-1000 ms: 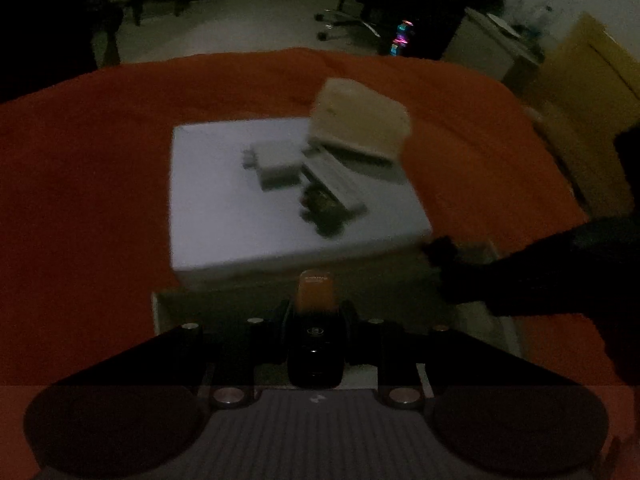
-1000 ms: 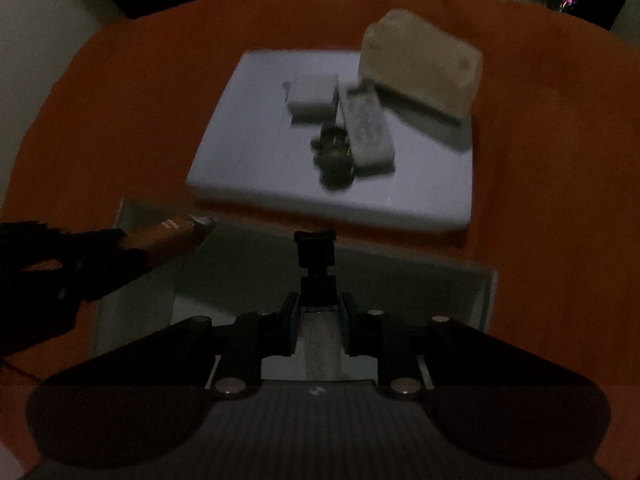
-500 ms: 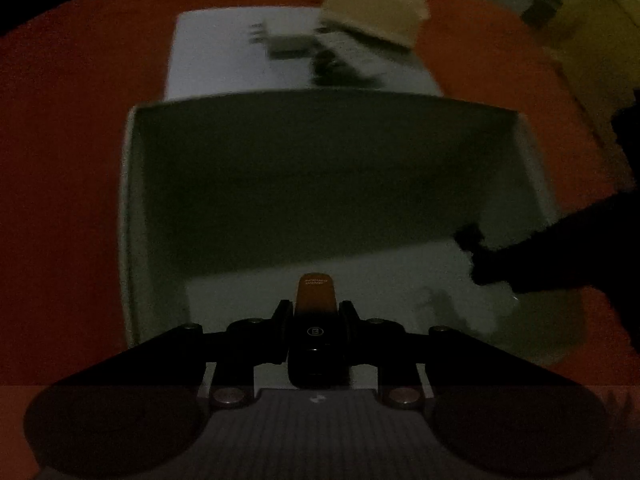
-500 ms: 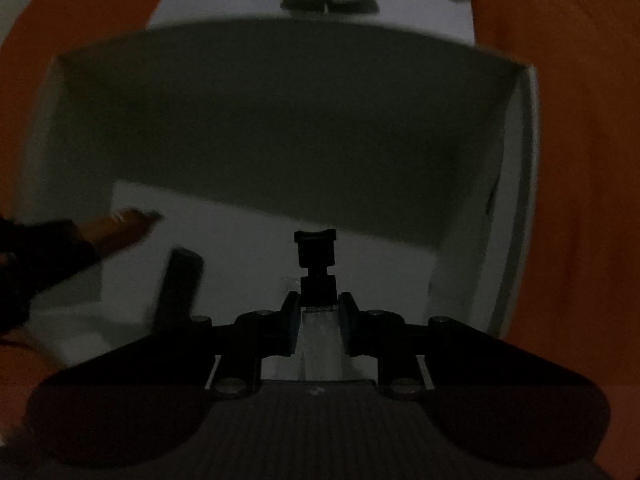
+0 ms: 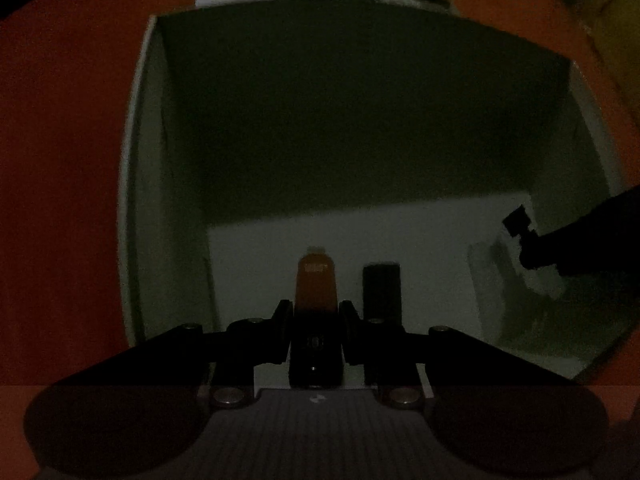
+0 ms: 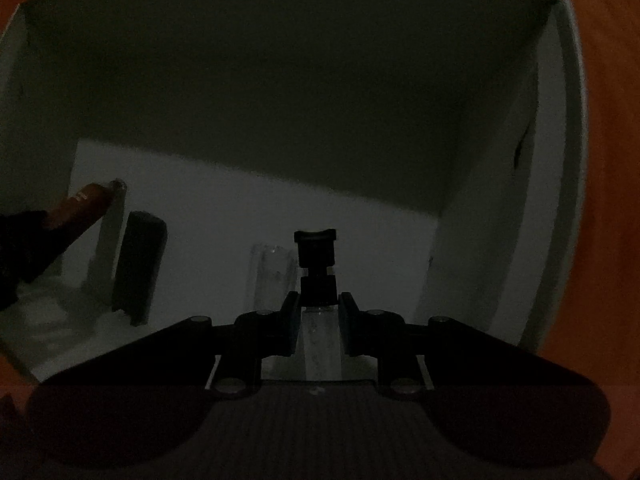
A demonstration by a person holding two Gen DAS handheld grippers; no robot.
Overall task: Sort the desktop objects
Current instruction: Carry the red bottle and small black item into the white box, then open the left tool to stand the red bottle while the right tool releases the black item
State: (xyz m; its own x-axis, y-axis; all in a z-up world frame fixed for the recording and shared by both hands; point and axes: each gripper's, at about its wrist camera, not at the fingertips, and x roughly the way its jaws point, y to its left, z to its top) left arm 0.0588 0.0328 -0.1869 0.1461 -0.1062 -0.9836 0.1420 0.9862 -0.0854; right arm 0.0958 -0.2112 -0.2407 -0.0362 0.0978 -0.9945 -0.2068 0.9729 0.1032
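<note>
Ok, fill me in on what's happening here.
A person is lowering two items into a white box on an orange cloth. The left gripper is shut on an orange tube, the right gripper on a clear bottle with a black cap. A dark object already stands inside.

Your left hand-held gripper (image 5: 316, 312) reaches down inside the white box (image 5: 138, 168), its jaws clamped on an orange tube (image 5: 316, 280). Your right hand-held gripper (image 6: 319, 312) is lowered into the same box, jaws closed around a clear, black-capped bottle (image 6: 316, 256).
</note>
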